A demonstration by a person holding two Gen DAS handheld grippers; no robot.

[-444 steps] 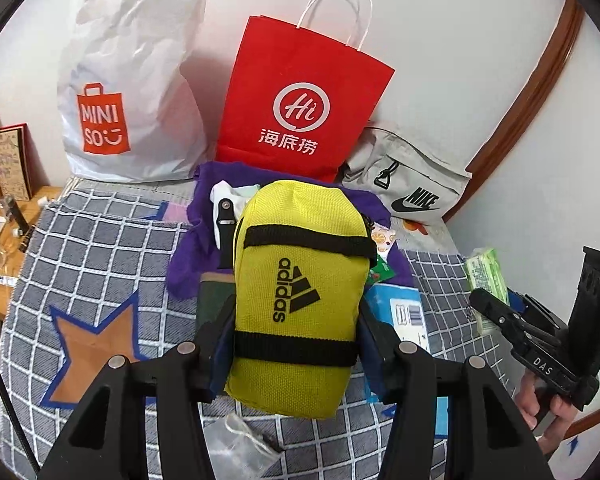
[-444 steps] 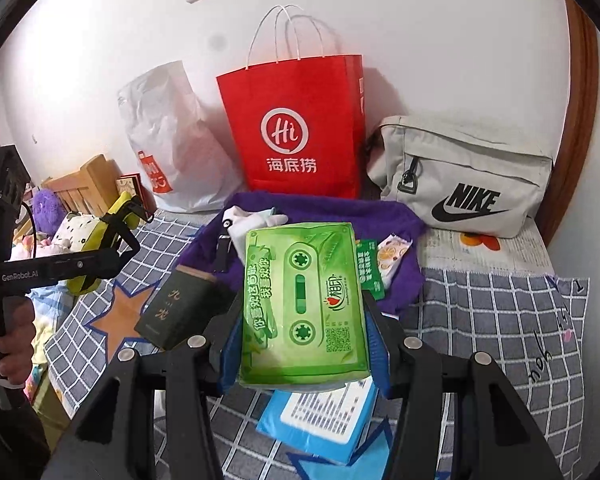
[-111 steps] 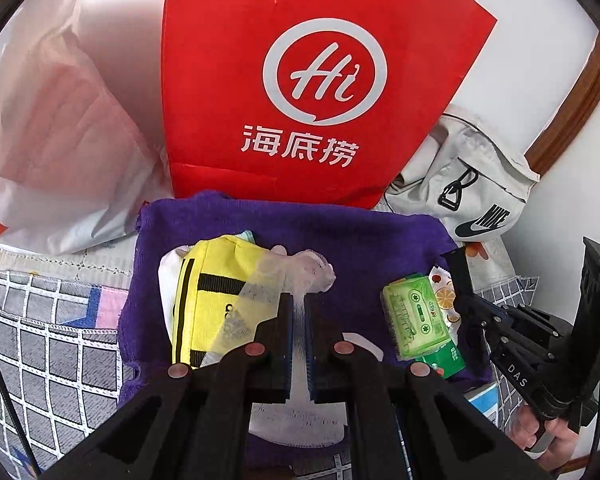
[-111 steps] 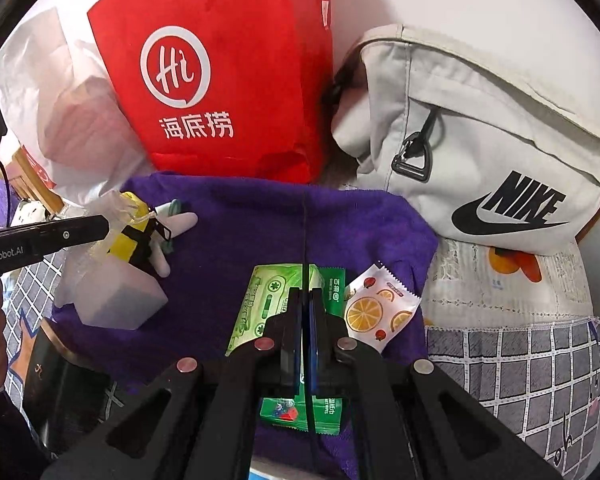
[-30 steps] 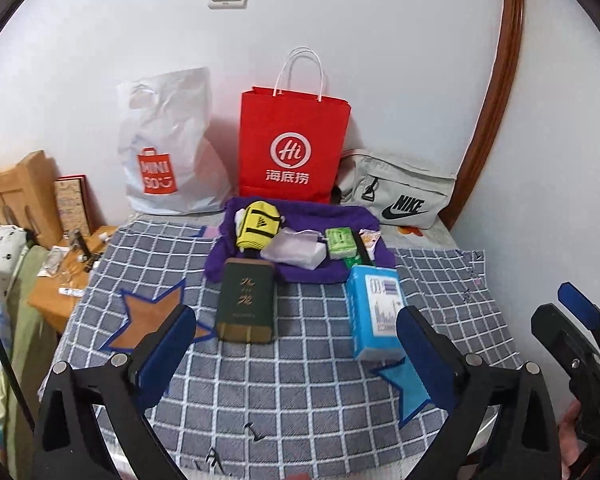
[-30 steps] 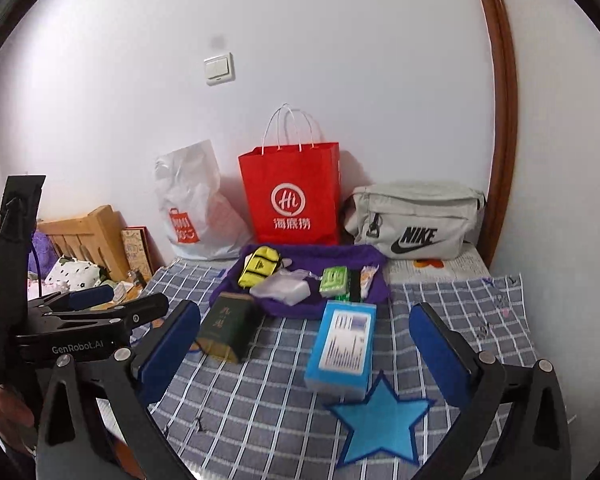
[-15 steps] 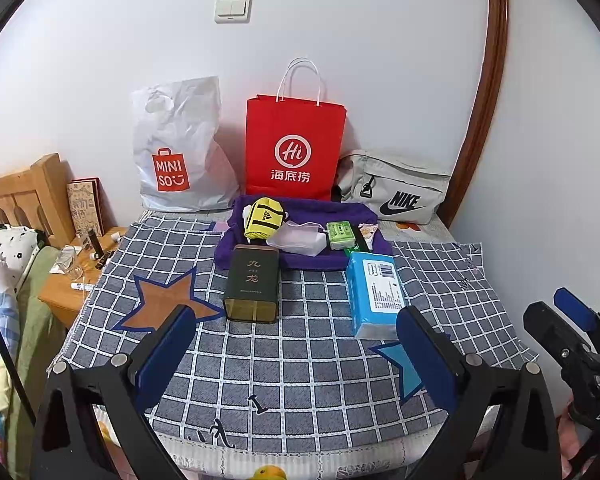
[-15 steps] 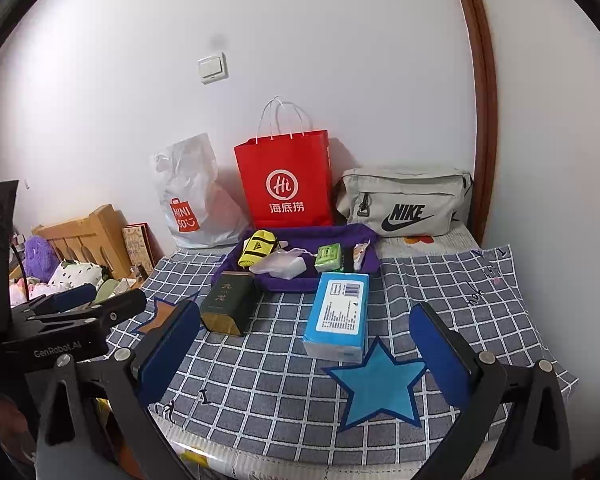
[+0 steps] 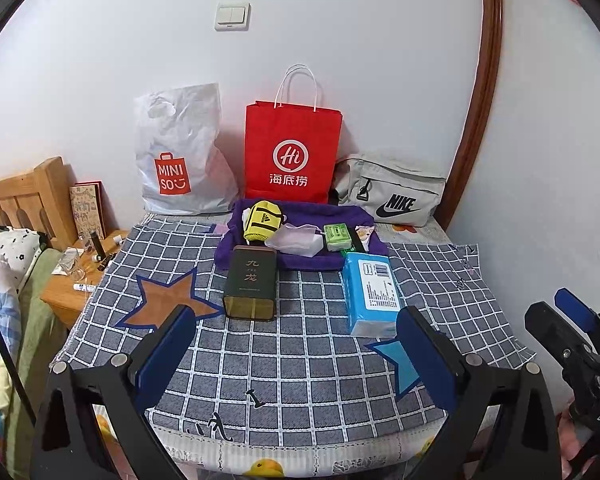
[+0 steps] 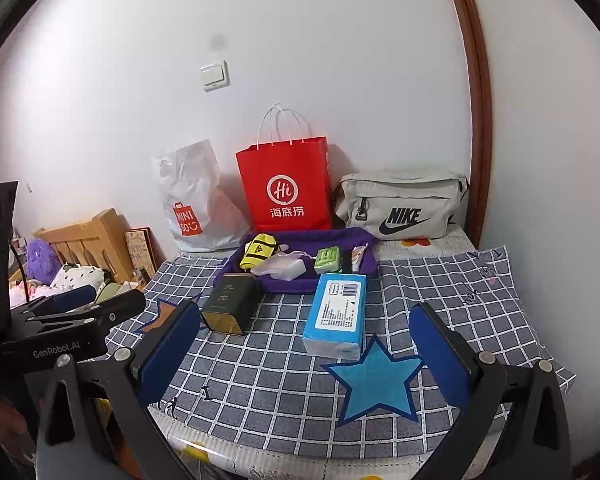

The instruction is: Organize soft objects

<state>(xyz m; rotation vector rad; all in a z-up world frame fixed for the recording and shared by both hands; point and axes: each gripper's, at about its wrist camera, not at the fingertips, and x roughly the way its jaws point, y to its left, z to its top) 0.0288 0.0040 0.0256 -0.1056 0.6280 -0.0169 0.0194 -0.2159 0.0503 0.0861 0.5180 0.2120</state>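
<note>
Both claws wide apart (empty), yellow pouch (image 9: 262,220) on purple towel (image 9: 332,260)

The checked tablecloth (image 9: 308,360) looks like coarse woven cloth, matt. The purple towel (image 9: 320,258) is soft, fuzzy fabric. The yellow pouch (image 9: 262,224) is matt cloth with black webbing. The red bag (image 9: 290,152) is smooth matt paper; the white Miniso bag (image 9: 180,156) is crinkled, faintly shiny plastic. The dark tin (image 9: 251,284) has a satin sheen. The headboard (image 9: 20,200) is varnished wood.
</note>
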